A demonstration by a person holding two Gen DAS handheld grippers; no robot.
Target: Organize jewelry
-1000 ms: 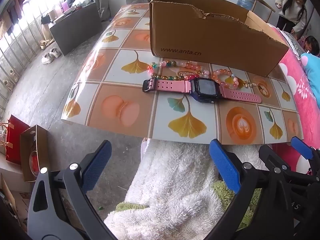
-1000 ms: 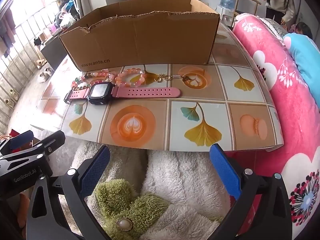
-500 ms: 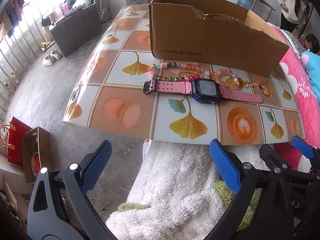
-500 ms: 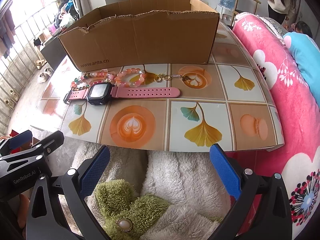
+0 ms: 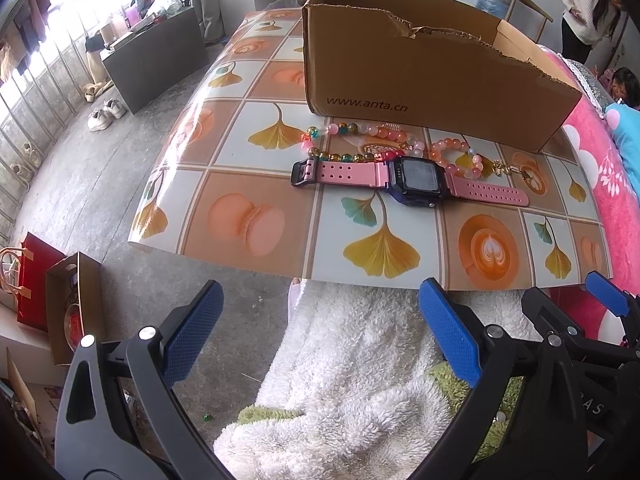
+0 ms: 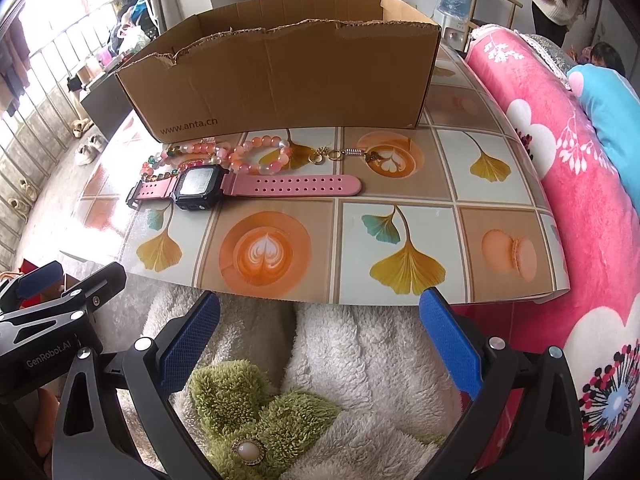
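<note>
Both claws, left [image 5: 320, 328] and right [image 6: 320, 330], hang open short of the counter [image 6: 400, 240]; approach the watch [image 6: 198, 186] by its strap (beads [image 6: 256, 154] touch it), then box [image 6: 288, 72] it.

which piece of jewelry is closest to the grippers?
The pink-strapped watch. It lies flat on the table, on the near side of the bead bracelets, which sit behind it against the cardboard box.

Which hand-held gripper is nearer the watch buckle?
Left. The left hand-held gripper sits almost straight before the watch buckle; the right hand-held gripper is off toward the strap's free end.
</note>
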